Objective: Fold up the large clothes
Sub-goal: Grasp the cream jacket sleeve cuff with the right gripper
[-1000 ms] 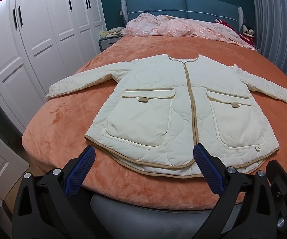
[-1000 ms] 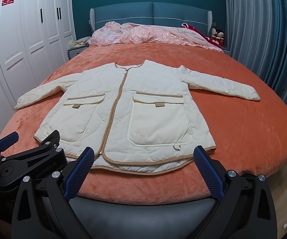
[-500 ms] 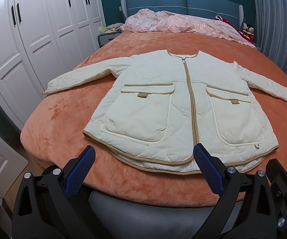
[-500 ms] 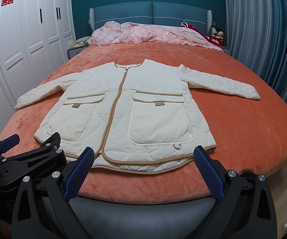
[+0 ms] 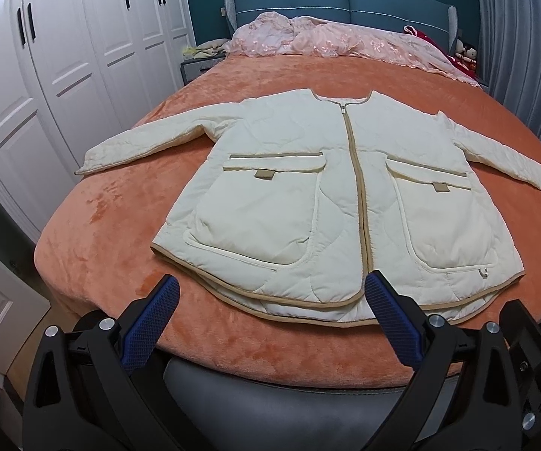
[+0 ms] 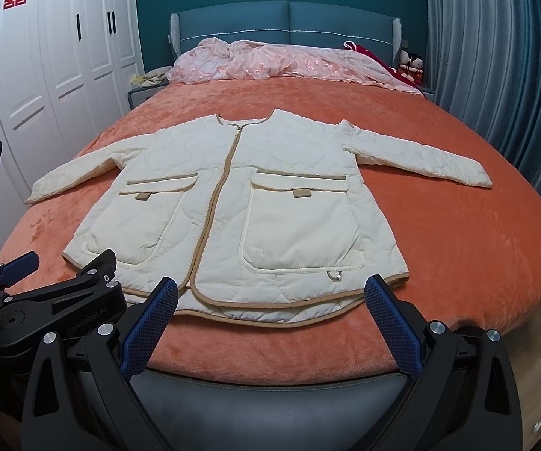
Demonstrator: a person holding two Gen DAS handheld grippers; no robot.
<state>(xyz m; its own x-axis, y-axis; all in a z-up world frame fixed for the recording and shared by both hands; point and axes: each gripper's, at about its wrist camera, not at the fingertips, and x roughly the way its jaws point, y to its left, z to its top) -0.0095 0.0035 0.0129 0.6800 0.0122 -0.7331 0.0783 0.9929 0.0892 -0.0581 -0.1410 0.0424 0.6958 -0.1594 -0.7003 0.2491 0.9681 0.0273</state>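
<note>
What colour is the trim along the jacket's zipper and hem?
Tan, against the cream quilted jacket; the trim shows best in the left wrist view.

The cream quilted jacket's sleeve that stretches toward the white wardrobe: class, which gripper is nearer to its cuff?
Left. The left gripper hovers open over the hem on the wardrobe-side half of the cream quilted jacket, below that cuff. The right gripper hovers open at the hem of the curtain-side half, farther away.
</note>
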